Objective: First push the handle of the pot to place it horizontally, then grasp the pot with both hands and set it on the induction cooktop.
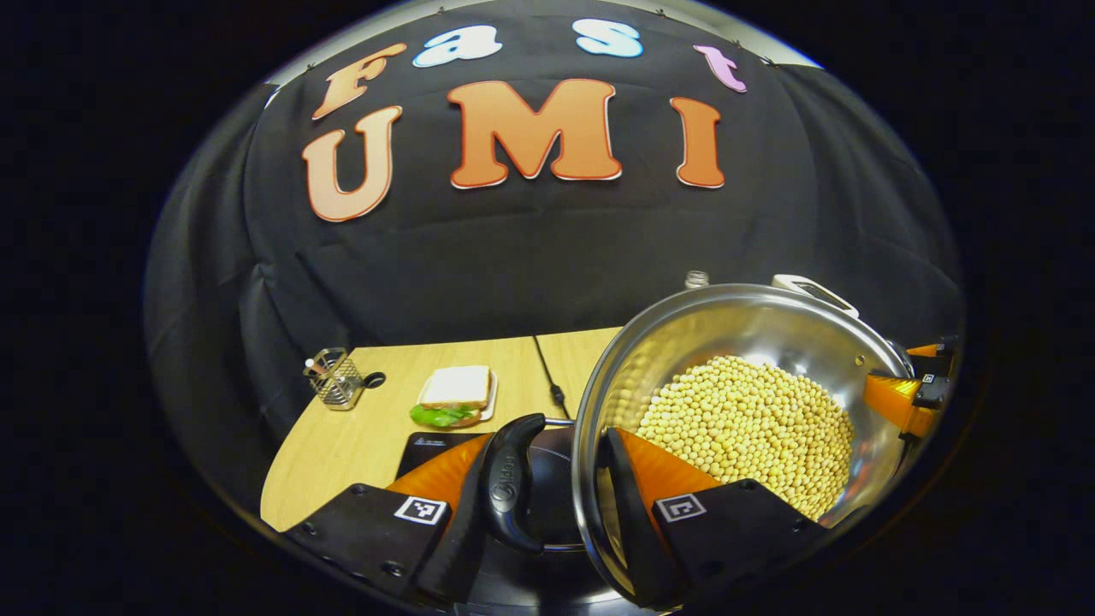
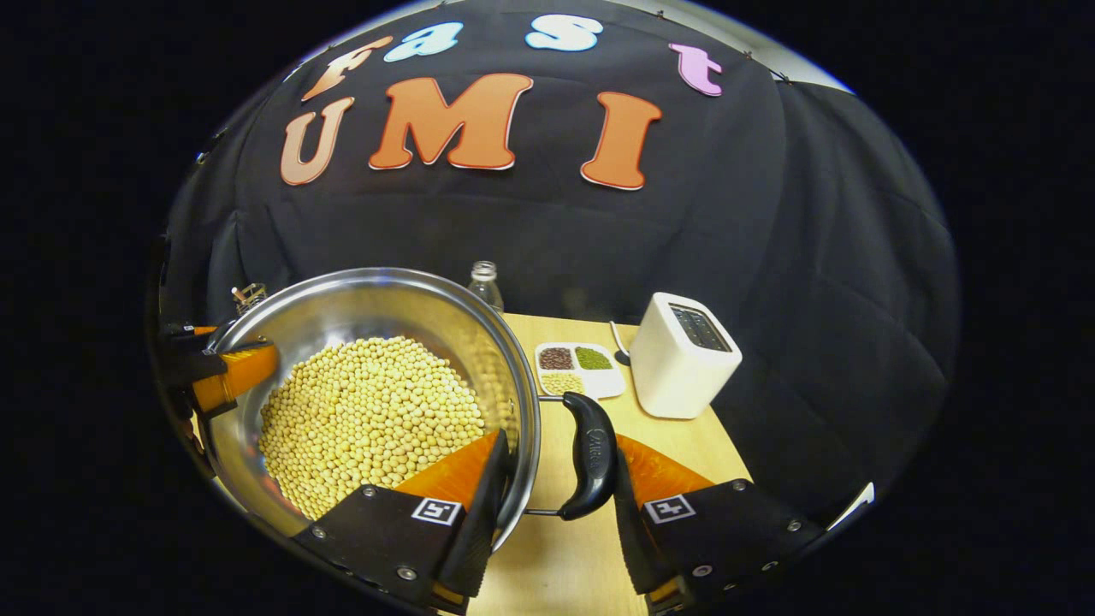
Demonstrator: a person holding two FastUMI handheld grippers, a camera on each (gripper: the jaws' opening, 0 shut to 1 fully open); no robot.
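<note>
Steel pot (image 1: 753, 342) of soybeans (image 1: 753, 428); left gripper (image 1: 556, 505), right gripper (image 2: 556, 505) each apparently clamping 1 handle, above cooktop (image 1: 428, 445).

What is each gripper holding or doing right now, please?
Left gripper: straddling the left handle and rim of the steel pot; firm clamping cannot be told.
Right gripper: the same at the right handle.

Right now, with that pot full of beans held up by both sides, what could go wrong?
1. The pot tilts in the left gripper view, so the heaped beans might spill over the rim.
2. Each gripper, left and right, straddles the rim and a small side handle; a slip seems possible.
3. Lowered off-centre, it may miss the cooktop.
</note>
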